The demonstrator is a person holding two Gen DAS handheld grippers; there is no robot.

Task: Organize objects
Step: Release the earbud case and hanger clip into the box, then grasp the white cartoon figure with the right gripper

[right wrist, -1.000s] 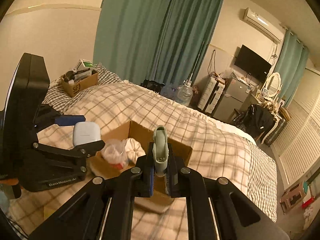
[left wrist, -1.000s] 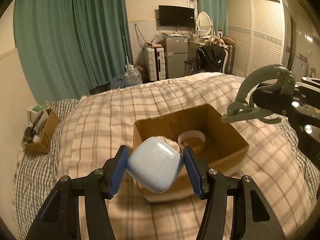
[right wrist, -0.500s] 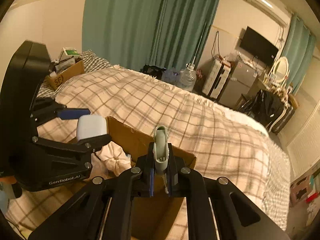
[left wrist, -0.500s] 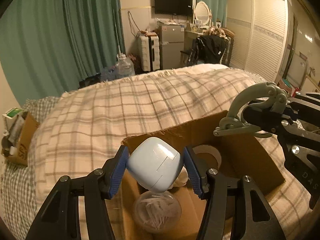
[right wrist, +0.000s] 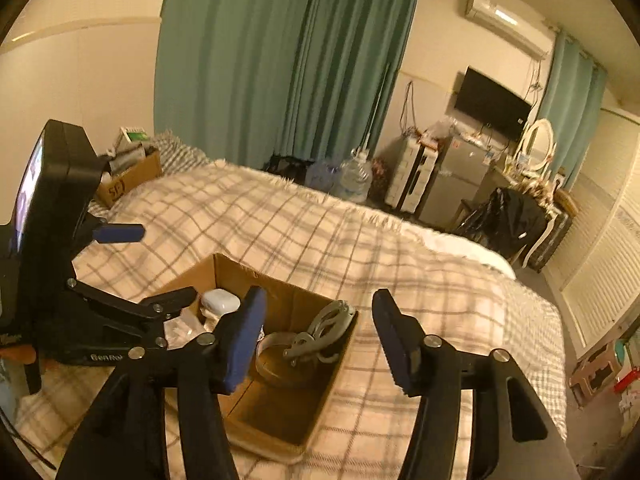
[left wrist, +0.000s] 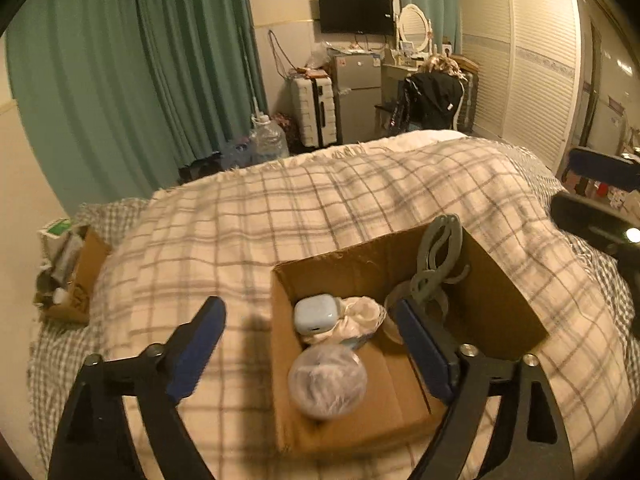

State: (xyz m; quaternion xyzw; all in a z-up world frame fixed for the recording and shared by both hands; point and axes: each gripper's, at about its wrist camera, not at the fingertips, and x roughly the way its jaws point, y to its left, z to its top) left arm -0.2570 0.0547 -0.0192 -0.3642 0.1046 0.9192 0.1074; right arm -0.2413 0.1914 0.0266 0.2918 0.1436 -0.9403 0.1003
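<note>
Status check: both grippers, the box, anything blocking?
Left gripper and right gripper opening, nothing between pads. Blue case and grey clip lie in box. Nothing blocking.

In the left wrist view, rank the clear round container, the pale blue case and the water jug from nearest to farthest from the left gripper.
1. Clear round container, in the cardboard box's near end, just ahead of the left gripper, whose jaws are opening with nothing between them.
2. Pale blue case, deeper in the box, on its left side.
3. Water jug, on the floor past the bed.
</note>
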